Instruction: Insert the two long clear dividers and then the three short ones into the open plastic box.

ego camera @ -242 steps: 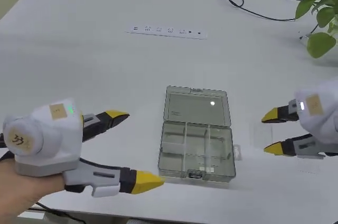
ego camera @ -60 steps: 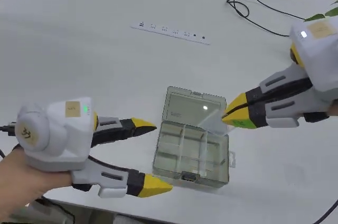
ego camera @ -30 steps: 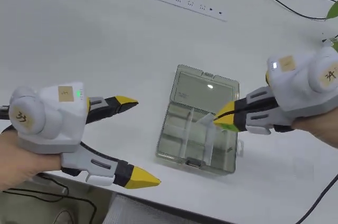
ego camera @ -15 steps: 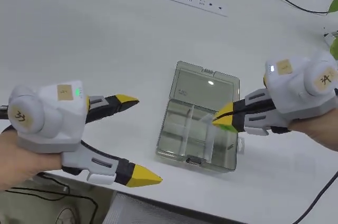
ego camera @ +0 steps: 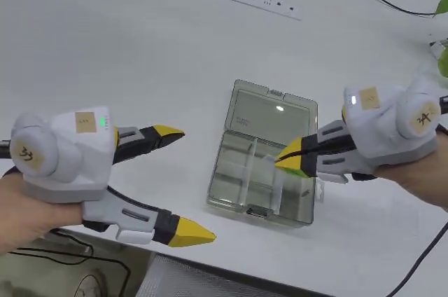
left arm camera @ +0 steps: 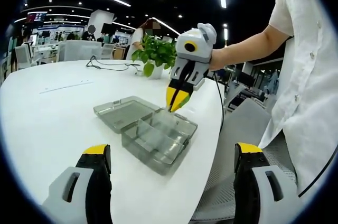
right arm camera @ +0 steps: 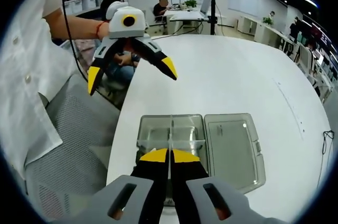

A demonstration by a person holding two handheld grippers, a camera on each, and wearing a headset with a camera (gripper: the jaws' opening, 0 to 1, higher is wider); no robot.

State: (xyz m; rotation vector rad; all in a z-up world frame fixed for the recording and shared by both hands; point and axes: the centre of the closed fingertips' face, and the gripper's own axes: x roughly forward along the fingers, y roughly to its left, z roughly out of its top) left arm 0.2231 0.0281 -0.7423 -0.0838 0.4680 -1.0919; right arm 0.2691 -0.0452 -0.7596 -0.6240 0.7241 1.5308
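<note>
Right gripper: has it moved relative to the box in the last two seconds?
Yes. The right gripper, shut on the clear divider, has come in from the right edge of the plastic box to over its tray compartments.

The tips of my right gripper (ego camera: pixel 287 161) hide the top of the clear divider (right arm camera: pixel 170 133); whether its lower edge sits in a slot of the box (ego camera: pixel 294 214), I cannot tell.

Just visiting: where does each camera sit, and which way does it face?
Head view: on the headset, facing forward and down at the open plastic box, left gripper, right gripper, one hand.
Left gripper view: on the left gripper, facing along its open jaws at the box; arm and shirt show.
Right gripper view: on the right gripper, facing along shut jaws pinching a clear divider over the box.
Shared: each gripper view shows the other gripper.
</note>
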